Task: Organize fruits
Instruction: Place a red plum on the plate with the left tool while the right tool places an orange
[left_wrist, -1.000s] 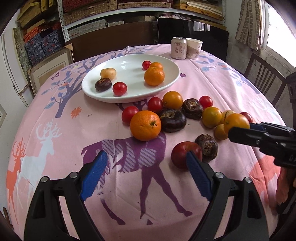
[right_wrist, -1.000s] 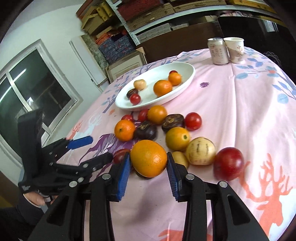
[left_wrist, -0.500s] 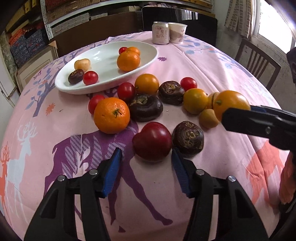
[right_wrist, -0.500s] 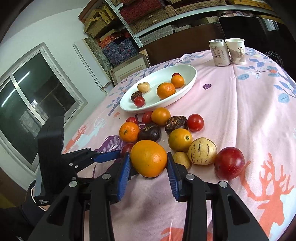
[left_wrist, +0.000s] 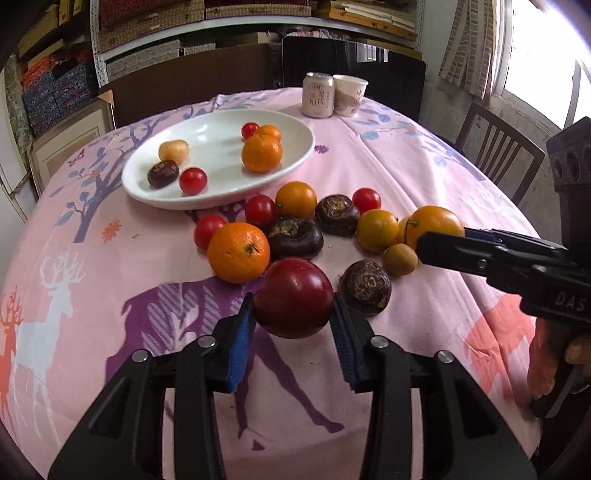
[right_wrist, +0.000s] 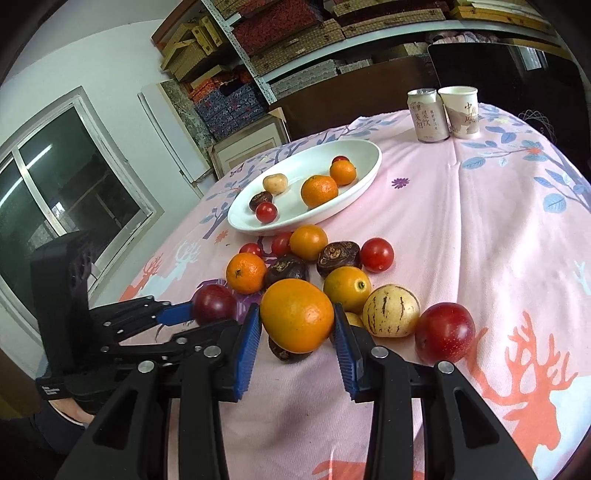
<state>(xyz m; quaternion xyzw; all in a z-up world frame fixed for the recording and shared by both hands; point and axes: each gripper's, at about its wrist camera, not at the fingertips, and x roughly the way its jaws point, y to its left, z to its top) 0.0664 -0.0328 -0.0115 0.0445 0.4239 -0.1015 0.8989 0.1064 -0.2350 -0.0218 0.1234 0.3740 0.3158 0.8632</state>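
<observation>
My left gripper (left_wrist: 293, 328) is shut on a dark red plum (left_wrist: 293, 297) and holds it just above the pink cloth. It also shows in the right wrist view (right_wrist: 215, 303). My right gripper (right_wrist: 295, 332) is shut on a large orange (right_wrist: 297, 319), held above the cloth; the orange also shows in the left wrist view (left_wrist: 434, 225). A white oval plate (left_wrist: 207, 140) at the back holds several small fruits. Loose fruit lies in front of it: an orange (left_wrist: 238, 251), cherry tomatoes, dark water chestnuts (left_wrist: 295, 238), a striped melon (right_wrist: 390, 310) and a second plum (right_wrist: 445, 332).
A drink can (left_wrist: 318, 95) and a paper cup (left_wrist: 349, 95) stand at the far edge of the round table. Chairs (left_wrist: 495, 155) stand around it, shelves of boxes behind. The two grippers are close together over the fruit cluster.
My left gripper moved forward onto the dark red plum, closed on it and lifted it slightly. My right gripper kept hold of the orange and rose a little.
</observation>
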